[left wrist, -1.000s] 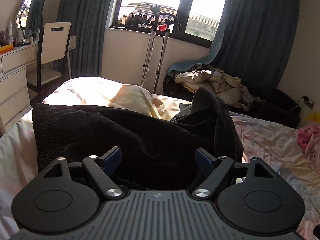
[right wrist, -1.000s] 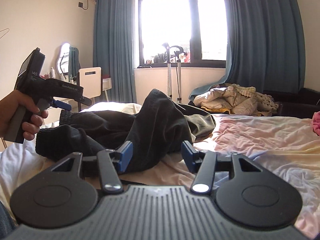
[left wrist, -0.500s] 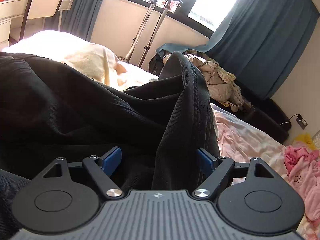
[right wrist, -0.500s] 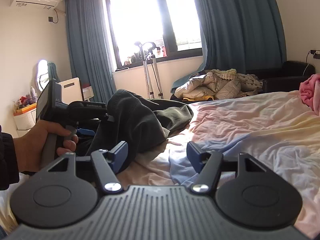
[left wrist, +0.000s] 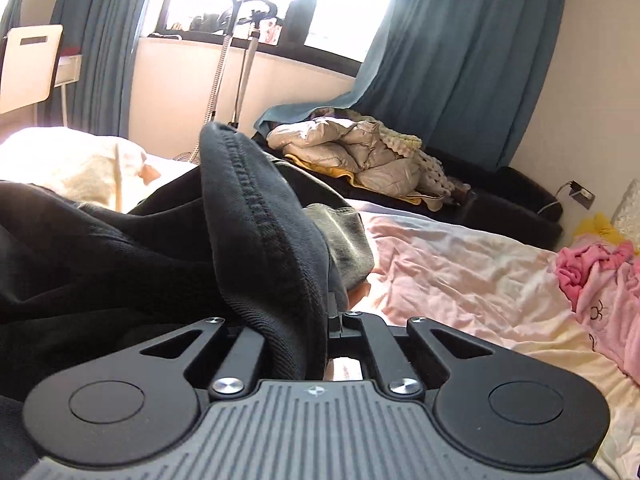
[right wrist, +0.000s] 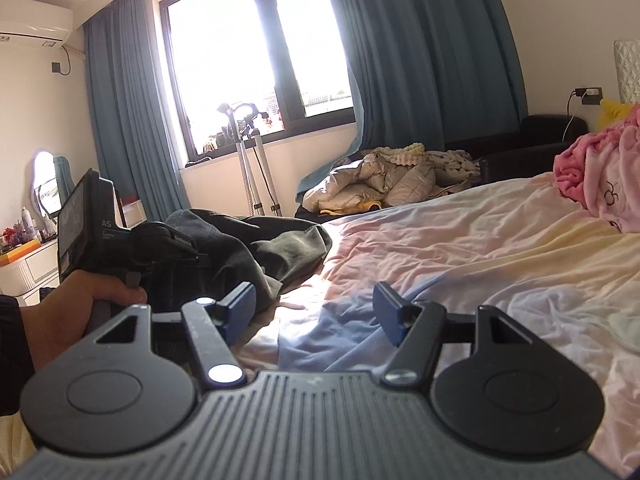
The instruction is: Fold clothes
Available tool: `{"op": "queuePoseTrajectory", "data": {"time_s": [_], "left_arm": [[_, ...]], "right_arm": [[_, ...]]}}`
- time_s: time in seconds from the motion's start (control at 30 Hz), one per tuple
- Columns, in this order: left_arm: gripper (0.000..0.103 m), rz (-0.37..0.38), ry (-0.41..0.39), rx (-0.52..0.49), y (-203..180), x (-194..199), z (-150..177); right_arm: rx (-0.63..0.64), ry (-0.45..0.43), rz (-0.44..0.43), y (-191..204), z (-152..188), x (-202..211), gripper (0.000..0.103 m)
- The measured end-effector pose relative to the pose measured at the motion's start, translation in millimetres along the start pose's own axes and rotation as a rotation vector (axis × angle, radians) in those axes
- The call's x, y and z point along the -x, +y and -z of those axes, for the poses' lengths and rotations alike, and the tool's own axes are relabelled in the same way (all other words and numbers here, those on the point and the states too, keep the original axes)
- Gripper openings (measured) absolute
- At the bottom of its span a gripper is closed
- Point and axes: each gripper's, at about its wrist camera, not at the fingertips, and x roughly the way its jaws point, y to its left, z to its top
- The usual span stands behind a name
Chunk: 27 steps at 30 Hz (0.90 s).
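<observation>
A black garment (left wrist: 132, 264) lies bunched on the bed, with a raised seamed fold (left wrist: 256, 216) in front of me. My left gripper (left wrist: 304, 320) is shut on that fold; the cloth hides its fingertips. In the right wrist view the same garment (right wrist: 256, 248) lies at the left, with the left gripper's body (right wrist: 120, 236) held in a hand against it. My right gripper (right wrist: 314, 312) is open and empty above the pastel bed sheet (right wrist: 460, 264), to the right of the garment.
A pink garment (right wrist: 600, 176) lies at the bed's right end. A beige quilted pile (left wrist: 360, 156) sits on a dark couch beyond the bed. A garment steamer stand (right wrist: 250, 164) is by the window. A white chair (left wrist: 28, 64) stands at the far left.
My left gripper has moved in onto the black garment and shut on its raised fold. My right gripper has swung to the right, away from the garment, and stays open.
</observation>
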Motion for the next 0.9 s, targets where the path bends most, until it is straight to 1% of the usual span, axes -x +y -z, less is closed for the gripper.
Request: {"op": "queuePoseTrajectory", "data": {"time_s": [0.1, 0.2, 0.27, 0.37, 0.43, 0.5, 0.53, 0.57, 0.6, 0.67, 0.73, 0.77, 0.87, 0.9], "left_arm": [[0.005, 0.065, 0.030, -0.060, -18, 20, 15], [0.005, 0.092, 0.078, -0.120, -28, 32, 43], [0.005, 0.081, 0.101, -0.160, -29, 31, 63], [0.009, 0.034, 0.157, -0.176, -29, 23, 86], [0.010, 0.027, 0.163, -0.179, -29, 22, 88], [0.014, 0.031, 0.159, -0.177, -29, 24, 84], [0.019, 0.039, 0.159, -0.171, -29, 26, 80], [0.027, 0.046, 0.160, -0.168, -30, 28, 76], [0.033, 0.050, 0.162, -0.167, -30, 31, 72], [0.065, 0.061, 0.138, -0.165, -32, 39, 64], [0.073, 0.076, 0.088, -0.152, -33, 46, 56], [0.073, 0.091, 0.067, -0.140, -34, 48, 52], [0.074, 0.122, 0.066, -0.099, -35, 42, 42], [0.074, 0.120, 0.072, -0.086, -35, 37, 39]], "right_arm": [[0.009, -0.020, -0.004, 4, -4, 8, 0.066], [0.024, -0.033, -0.002, 7, -6, 13, 0.066], [0.029, -0.028, 0.002, 8, -5, 15, 0.066], [0.025, -0.004, 0.010, 6, -2, 12, 0.066], [0.016, 0.006, 0.014, 5, -1, 13, 0.066], [0.006, 0.005, 0.017, 3, -1, 16, 0.066], [0.002, 0.001, 0.021, 2, -1, 17, 0.066], [-0.002, -0.002, 0.025, 1, -2, 18, 0.066], [-0.010, -0.005, 0.028, -1, -3, 18, 0.066], [-0.030, -0.009, 0.034, -5, -5, 18, 0.066], [-0.049, -0.015, 0.044, -10, -7, 19, 0.066], [-0.056, -0.022, 0.053, -12, -9, 20, 0.066], [-0.113, -0.050, 0.068, -24, -16, 26, 0.067], [-0.134, -0.059, 0.068, -28, -17, 28, 0.067]]}}
